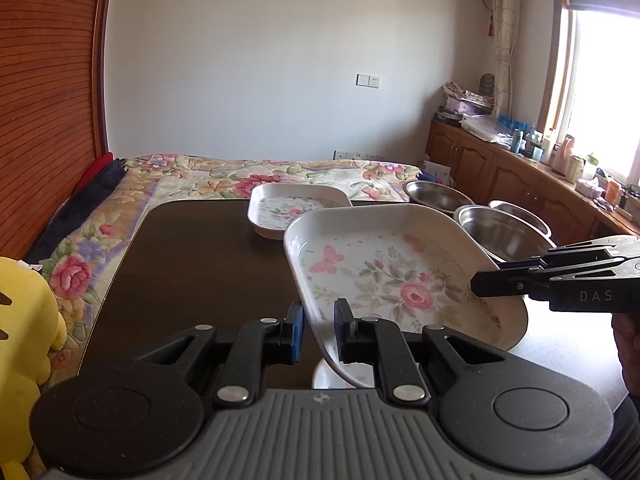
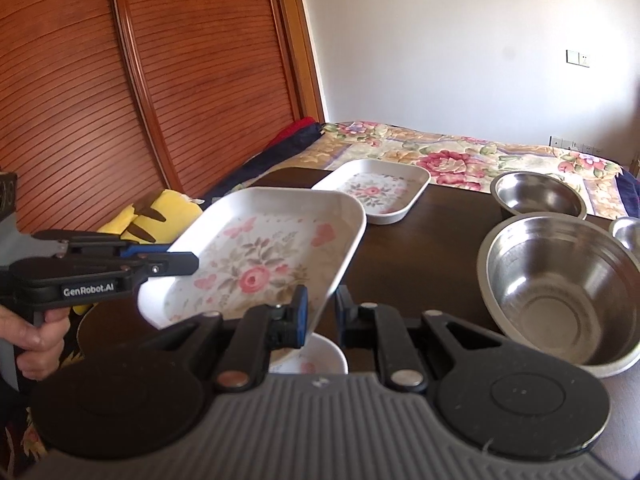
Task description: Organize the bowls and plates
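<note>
Both sets of fingers are on the same dish here! The left gripper (image 1: 318,330) has its blue-padded fingers (image 1: 297,330) straddling the near-left rim of the white rectangular tray plate with the pink rose print (image 1: 400,280), one pad outside, one inside the wall, pinching it. The right gripper (image 2: 320,320) straddles the opposite rim the same way, clamped on the wall. The plate rides tilted in the air over the near edge of the dark wooden table (image 1: 192,256), above a small white dish (image 2: 316,356) of which only a sliver shows.

Handling, by my read: it looks like stiff, light melamine, glossy, so the rim could slide in the pads if the two hands drift apart. The upright wall is the sensible hold, as now.

The count! Two rose-print tray plates: the one aloft and a second (image 1: 292,210) at the table's far edge. Three stainless steel bowls along the right side: a large one (image 2: 560,292) nearest, a medium one (image 2: 540,196) behind it at the far right corner, a third (image 2: 626,232) cut off by the frame.
</note>
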Demonstrator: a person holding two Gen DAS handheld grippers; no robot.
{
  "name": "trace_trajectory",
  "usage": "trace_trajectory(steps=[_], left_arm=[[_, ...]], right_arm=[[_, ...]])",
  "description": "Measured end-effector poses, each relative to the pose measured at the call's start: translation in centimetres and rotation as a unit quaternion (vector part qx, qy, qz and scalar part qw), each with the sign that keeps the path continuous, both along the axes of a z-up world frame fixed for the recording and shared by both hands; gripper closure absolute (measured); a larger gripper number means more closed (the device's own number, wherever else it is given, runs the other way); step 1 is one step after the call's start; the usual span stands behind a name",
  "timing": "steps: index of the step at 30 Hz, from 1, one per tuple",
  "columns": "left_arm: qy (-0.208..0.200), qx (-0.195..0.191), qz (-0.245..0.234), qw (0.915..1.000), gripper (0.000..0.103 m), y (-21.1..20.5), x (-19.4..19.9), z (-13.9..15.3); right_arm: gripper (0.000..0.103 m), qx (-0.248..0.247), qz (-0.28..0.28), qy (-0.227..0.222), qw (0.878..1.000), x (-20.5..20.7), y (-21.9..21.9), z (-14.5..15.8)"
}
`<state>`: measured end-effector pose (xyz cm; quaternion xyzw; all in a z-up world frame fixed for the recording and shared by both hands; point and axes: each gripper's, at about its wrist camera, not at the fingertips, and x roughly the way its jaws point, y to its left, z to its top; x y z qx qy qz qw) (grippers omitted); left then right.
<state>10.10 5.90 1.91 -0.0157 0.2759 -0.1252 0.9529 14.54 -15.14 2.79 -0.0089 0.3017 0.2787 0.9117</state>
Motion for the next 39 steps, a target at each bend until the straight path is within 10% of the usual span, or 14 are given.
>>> trace_trajectory(steps=[39], left_arm=[[0.044, 0.009, -0.016, 0.9989, 0.087, -1.2, -4.3, -3.4]], right_arm=[[0.086, -0.012, -0.003, 0.007, 1.0, -5.3, -1.5, -3.1]])
